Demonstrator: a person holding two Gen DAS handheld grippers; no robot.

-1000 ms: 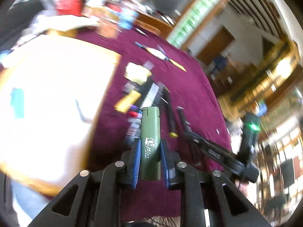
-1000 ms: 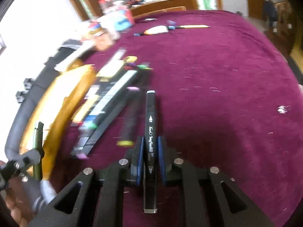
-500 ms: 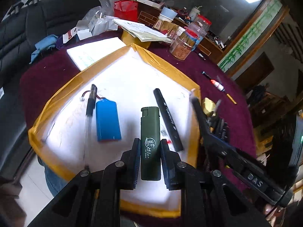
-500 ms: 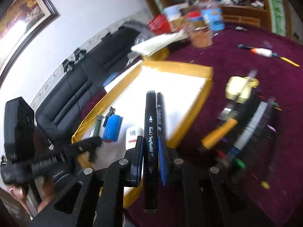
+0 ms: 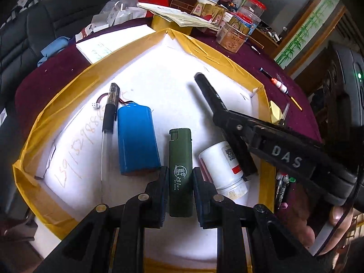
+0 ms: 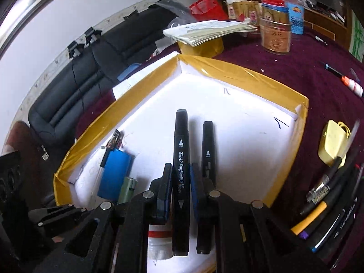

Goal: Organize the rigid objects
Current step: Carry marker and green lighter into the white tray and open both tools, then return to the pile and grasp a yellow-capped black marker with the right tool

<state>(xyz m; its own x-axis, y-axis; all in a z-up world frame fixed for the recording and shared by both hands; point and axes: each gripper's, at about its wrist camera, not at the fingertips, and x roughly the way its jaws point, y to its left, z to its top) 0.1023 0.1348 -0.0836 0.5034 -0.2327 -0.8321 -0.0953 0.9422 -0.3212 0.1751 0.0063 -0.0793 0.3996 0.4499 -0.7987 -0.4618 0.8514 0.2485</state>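
- Your left gripper (image 5: 180,182) is squeezed tight on the green lighter (image 5: 180,173), over the white tray (image 5: 173,45).
- Your right gripper (image 6: 180,186) is pinched on a black marker (image 6: 181,159), over the same tray.
- Inside the tray, the blue battery pack (image 5: 136,138) lies at 10 o'clock from the lighter.
- At 3 o'clock lies a white bottle (image 5: 221,166).
- More markers (image 6: 327,216) lie on the purple desk (image 6: 284,68), right of the tray.
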